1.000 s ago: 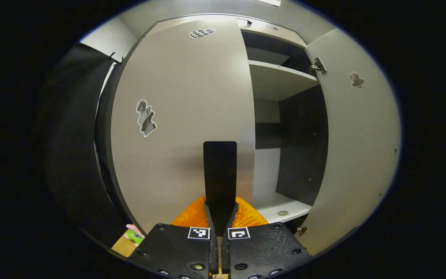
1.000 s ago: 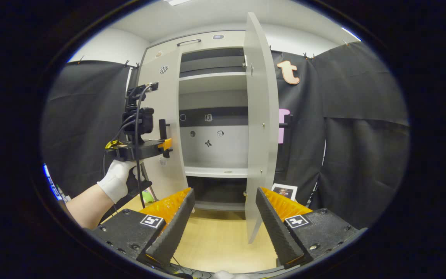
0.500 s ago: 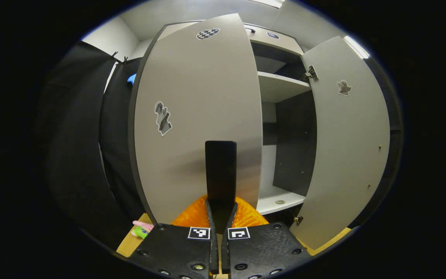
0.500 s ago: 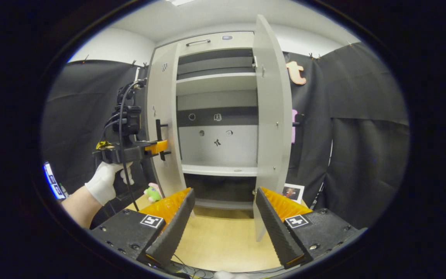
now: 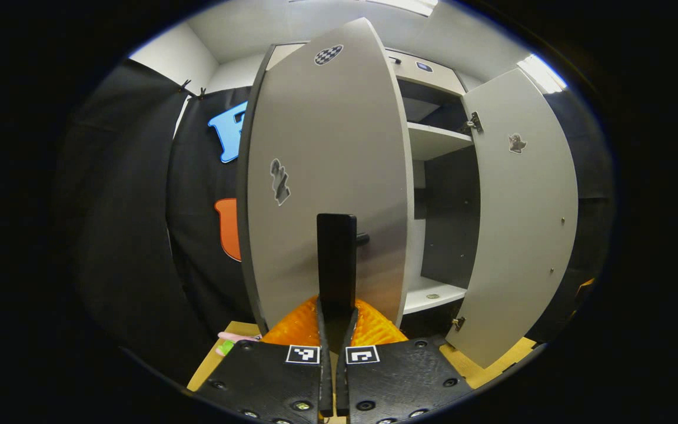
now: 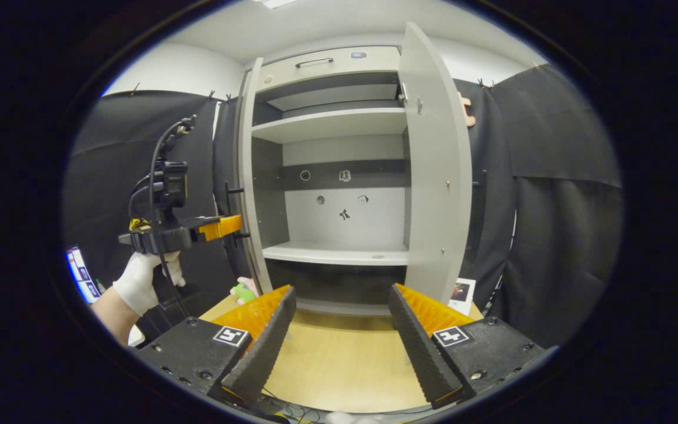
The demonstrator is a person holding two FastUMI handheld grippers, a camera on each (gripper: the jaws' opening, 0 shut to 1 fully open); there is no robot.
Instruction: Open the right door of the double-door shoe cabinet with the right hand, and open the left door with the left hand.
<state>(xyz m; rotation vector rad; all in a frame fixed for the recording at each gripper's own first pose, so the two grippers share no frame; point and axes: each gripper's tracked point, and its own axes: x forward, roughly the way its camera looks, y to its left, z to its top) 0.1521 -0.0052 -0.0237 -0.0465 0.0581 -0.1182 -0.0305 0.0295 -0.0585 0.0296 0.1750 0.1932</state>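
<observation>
Nearest, low centre of the left gripper view: my left gripper (image 5: 335, 315), fingers pressed together on the black handle (image 5: 336, 259) of the left door (image 5: 327, 165). In the right gripper view it sits at mid left (image 6: 221, 224), held by a white-gloved hand (image 6: 139, 280), beside that door's edge.

Low centre of the right gripper view: my right gripper (image 6: 342, 321), fingers spread wide, holding nothing, standing back from the cabinet over the wooden floor (image 6: 339, 365).

Middle distance: left door, swung well out, centre of the left gripper view. Right door (image 6: 436, 171), open, right of centre in the right gripper view.

Farthest: the cabinet (image 6: 333, 188) interior, centre frame.

Step in hand, as I judge it: finishing the left door's swing. Best done by keeping the pinch square on the handle and following the hinge's arc, not pulling straight back, so the handle does not slip.

Count: doors, two, both open. Grippers, two. Shelves (image 6: 339, 254) seen, two. Small toy (image 6: 245, 290) on the floor, lower left of the cabinet, one.
</observation>
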